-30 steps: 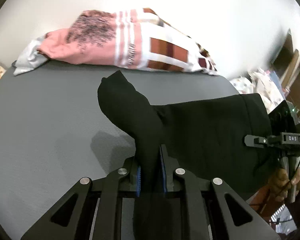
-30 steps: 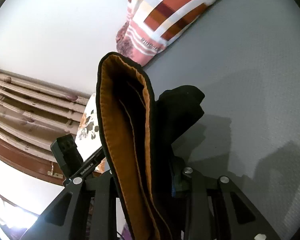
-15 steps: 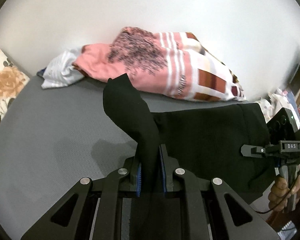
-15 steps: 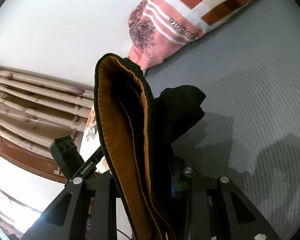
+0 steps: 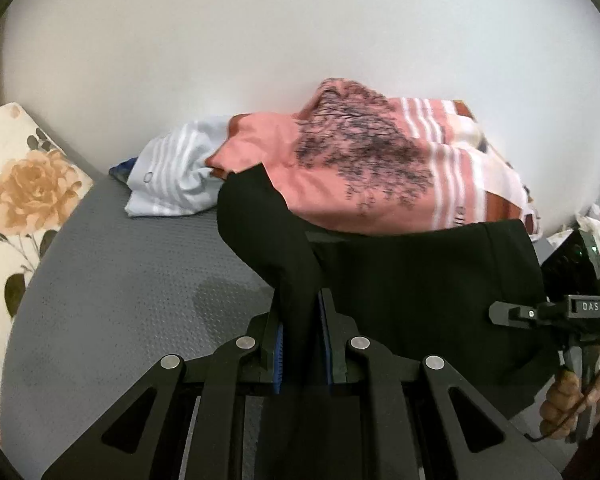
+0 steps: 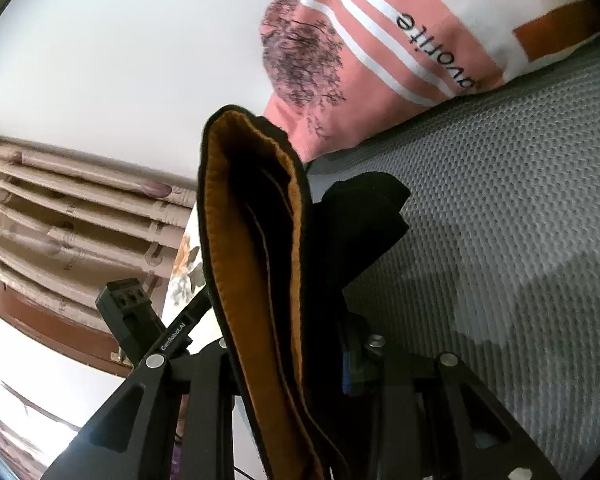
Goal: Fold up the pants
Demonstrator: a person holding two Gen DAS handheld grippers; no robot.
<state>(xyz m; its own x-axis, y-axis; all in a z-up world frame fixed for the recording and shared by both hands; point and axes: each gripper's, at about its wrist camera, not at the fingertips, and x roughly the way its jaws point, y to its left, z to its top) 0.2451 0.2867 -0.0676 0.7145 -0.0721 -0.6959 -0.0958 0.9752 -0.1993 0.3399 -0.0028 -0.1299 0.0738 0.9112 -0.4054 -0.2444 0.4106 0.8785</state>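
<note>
The black pants (image 5: 420,280) hang stretched between both grippers above a grey textured mat (image 5: 132,280). My left gripper (image 5: 302,340) is shut on a bunched black corner of the pants that sticks up past its blue pads. In the right wrist view my right gripper (image 6: 300,360) is shut on the thick waistband end of the pants (image 6: 256,248), which shows an orange lining. The right gripper's body and the hand holding it appear at the right edge of the left wrist view; the left gripper's body shows at the left of the right wrist view.
A pile of clothes lies at the mat's far side against the white wall: a pink printed and striped garment (image 5: 364,168) (image 6: 380,40) and a white striped one (image 5: 172,176). A floral cushion (image 5: 24,200) borders the mat on the left. A curtain (image 6: 60,216) hangs at the left of the right wrist view.
Both grippers have carried the pants across the mat toward the clothes pile, which now looks nearer and larger. The floral cushion has come into the left wrist view. Both grips are unchanged.
</note>
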